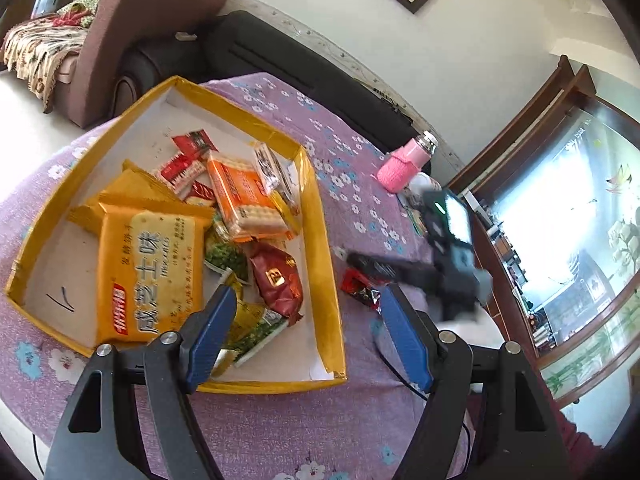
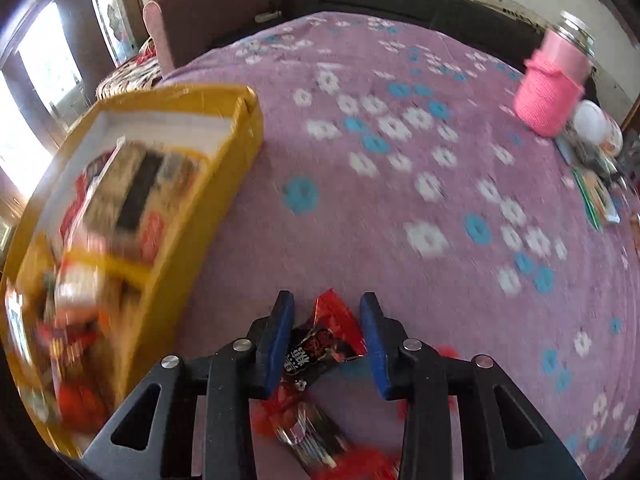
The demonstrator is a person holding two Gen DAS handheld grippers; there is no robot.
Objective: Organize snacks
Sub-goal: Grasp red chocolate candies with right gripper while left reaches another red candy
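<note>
Red-black snack packet sits right between my right claw pads, tip sticking out toward 12 o'clock past the fingertips; the pads stand a bit off its sides, so the claw is spread, not pinching yet. More red wrappers lie under the claw body at 6 o'clock, blurred. In the left wrist view the same packet lies on the purple flowered surface, just outside the box's right wall, at 12 o'clock of my left claw's right finger.

Left claw is spread wide, holding nothing, hovering over the near right corner of the yellow box. Inside the box: big yellow cracker pack at 10 o'clock of the claw, orange cracker pack at 11, dark red packet at 12, green packets touching the left pad's edge in view.

Pink-sleeved bottle stands far off at 2 o'clock, near the surface's edge.
</note>
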